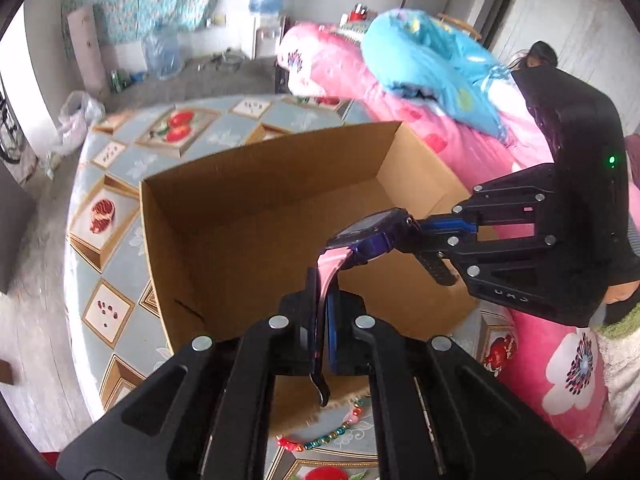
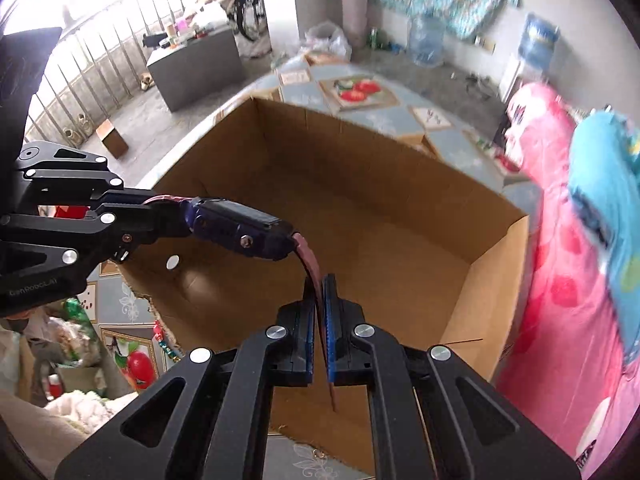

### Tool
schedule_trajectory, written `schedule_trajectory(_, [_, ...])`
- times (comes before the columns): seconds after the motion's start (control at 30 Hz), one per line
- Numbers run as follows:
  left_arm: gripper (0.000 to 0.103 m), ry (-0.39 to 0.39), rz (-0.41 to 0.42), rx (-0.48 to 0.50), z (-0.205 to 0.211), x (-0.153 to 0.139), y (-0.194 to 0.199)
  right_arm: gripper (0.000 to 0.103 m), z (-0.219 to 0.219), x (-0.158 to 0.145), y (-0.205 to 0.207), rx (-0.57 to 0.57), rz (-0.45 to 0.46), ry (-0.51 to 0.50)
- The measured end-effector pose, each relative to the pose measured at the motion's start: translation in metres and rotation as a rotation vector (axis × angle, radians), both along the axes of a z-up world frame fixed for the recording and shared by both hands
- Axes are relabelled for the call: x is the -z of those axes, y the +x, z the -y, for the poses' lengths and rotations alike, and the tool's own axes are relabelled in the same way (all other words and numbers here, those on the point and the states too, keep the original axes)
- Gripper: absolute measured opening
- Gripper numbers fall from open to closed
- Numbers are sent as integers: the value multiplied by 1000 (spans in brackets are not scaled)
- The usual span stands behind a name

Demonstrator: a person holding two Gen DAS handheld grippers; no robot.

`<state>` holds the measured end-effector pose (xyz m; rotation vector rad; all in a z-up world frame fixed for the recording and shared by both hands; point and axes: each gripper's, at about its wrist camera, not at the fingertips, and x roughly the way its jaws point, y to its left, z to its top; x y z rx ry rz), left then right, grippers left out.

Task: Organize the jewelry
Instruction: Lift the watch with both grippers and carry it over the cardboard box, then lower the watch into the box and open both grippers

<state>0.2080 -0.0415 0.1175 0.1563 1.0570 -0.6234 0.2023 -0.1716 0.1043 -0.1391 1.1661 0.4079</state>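
Note:
A wristwatch (image 1: 372, 232) with a dark blue case and pink straps hangs stretched between both grippers over an open cardboard box (image 1: 260, 184). My left gripper (image 1: 322, 292) is shut on one pink strap, whose tail sticks out behind the pads. The right gripper (image 1: 416, 236) reaches in from the right and is shut on the other side of the watch. In the right wrist view the right gripper (image 2: 320, 292) pinches a pink strap, and the left gripper (image 2: 176, 216) holds the watch (image 2: 240, 228) from the left above the box (image 2: 360, 168). The box looks empty inside.
The box stands on a round table (image 1: 120, 184) with a fruit-patterned cloth. A string of coloured beads (image 1: 328, 432) lies on the cloth by the box's near edge. A bed with a pink quilt (image 1: 460, 140) and a blue one adjoins the table on the right.

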Motion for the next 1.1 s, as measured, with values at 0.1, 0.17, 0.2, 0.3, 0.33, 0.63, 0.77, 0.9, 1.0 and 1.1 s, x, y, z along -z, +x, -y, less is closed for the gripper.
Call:
schedule_trajectory(0.1, [4,60,-136,-29,13,41,45,5,7,33,36,16,-148,-9])
schedule_trajectory(0.17, [6,82,-227,-41,20,62,70,6,9,49,55,34,-192,-53])
schedule_trajectory(0.2, [6,100,-261,-53,23,71,81,7,4,58,55,29,-211,-82])
schedule_trajectory(0.3, [16,147,-279,-91,24,90,94,11,5,71,75,64,-225,-134])
schedule_trajectory(0.33, [21,151,-281,-102,25,92,98,11,9,72,82,75,-225,-134])
schedule_trajectory(0.63, [45,82,-187,-93,18,67,92,34,18,50,92,108,-157,-5])
schedule_trajectory(0.77, [45,36,-76,-108,-1,34,78,34,6,57,96,84,-202,57])
schedule_trajectory(0.9, [51,-21,142,-148,-36,-11,39,34,-13,48,95,60,-189,94])
schedule_trajectory(1.0, [54,-50,281,-167,-61,-34,-1,34,-14,23,78,64,-100,145])
schedule_trajectory(1.1, [55,-65,364,-192,-88,-47,-46,42,-15,-19,36,64,60,128])
